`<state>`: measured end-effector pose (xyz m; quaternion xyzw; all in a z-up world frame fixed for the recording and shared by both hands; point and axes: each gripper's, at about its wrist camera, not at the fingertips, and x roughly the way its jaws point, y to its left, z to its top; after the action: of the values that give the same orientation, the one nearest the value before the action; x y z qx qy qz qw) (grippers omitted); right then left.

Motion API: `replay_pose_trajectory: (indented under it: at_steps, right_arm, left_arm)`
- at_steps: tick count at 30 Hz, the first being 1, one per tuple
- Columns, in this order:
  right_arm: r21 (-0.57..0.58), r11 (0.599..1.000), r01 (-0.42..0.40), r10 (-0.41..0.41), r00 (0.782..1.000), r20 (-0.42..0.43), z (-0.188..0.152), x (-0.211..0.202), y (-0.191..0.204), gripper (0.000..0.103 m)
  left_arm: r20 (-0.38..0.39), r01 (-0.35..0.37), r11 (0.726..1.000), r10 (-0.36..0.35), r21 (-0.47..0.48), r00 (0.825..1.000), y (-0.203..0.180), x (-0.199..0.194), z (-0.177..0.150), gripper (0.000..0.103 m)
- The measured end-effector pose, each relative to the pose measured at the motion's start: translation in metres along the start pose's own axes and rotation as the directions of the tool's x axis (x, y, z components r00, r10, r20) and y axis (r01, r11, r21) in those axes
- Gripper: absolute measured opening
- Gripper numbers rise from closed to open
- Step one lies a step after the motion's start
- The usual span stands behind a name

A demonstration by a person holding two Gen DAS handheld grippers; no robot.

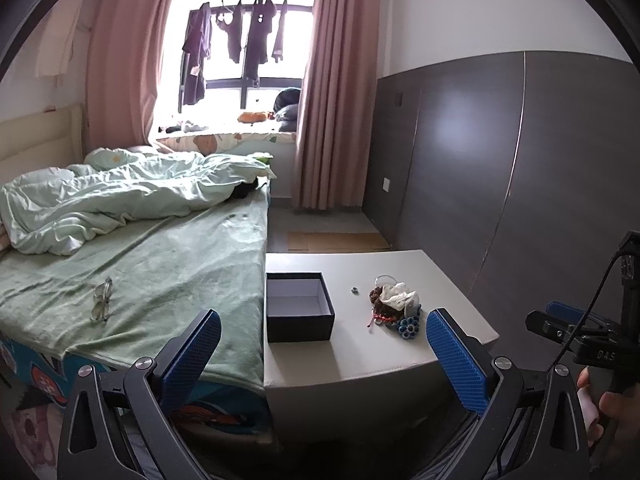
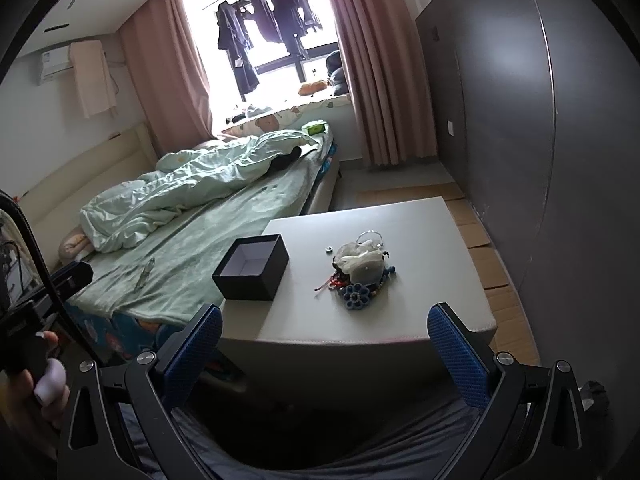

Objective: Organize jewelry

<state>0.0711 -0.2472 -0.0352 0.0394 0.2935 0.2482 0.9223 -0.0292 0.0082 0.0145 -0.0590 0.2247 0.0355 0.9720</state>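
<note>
Two tools hang back from the near edge of the white table, each spread wide with nothing between its blue pads. The left tool shows in its own view with its fingers framing the table's near end; the right tool does the same in its view. A hand grips the right tool's handle at the edge of the left wrist view, and another hand shows at the left edge of the right wrist view.

On the table stands one container, a black box with its top open and a pale lining. Its inside looks bare in both views. It sits at the table's left side, next to the bed.

To the right of the box, apart from it, lies the jewelry pile: dark beads, red strands, a clear bangle at the far side, and a crumpled white cloth on top. A blue flower piece lies at the pile's near edge. A small ring sits alone on the table between the box and the pile.

A pair of glasses lies on the green bed sheet.
</note>
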Motion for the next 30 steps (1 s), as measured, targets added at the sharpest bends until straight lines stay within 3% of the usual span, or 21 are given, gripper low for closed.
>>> replay_pose_trajectory:
  at_steps: [30]
  right_arm:
    - [-0.019,1.000,-0.013,0.013,1.000,-0.002,0.004,-0.005,0.018,0.103]
  left_arm:
    - [0.016,-0.003,1.000,0.003,-0.008,1.000,0.003,-0.009,-0.003,0.103]
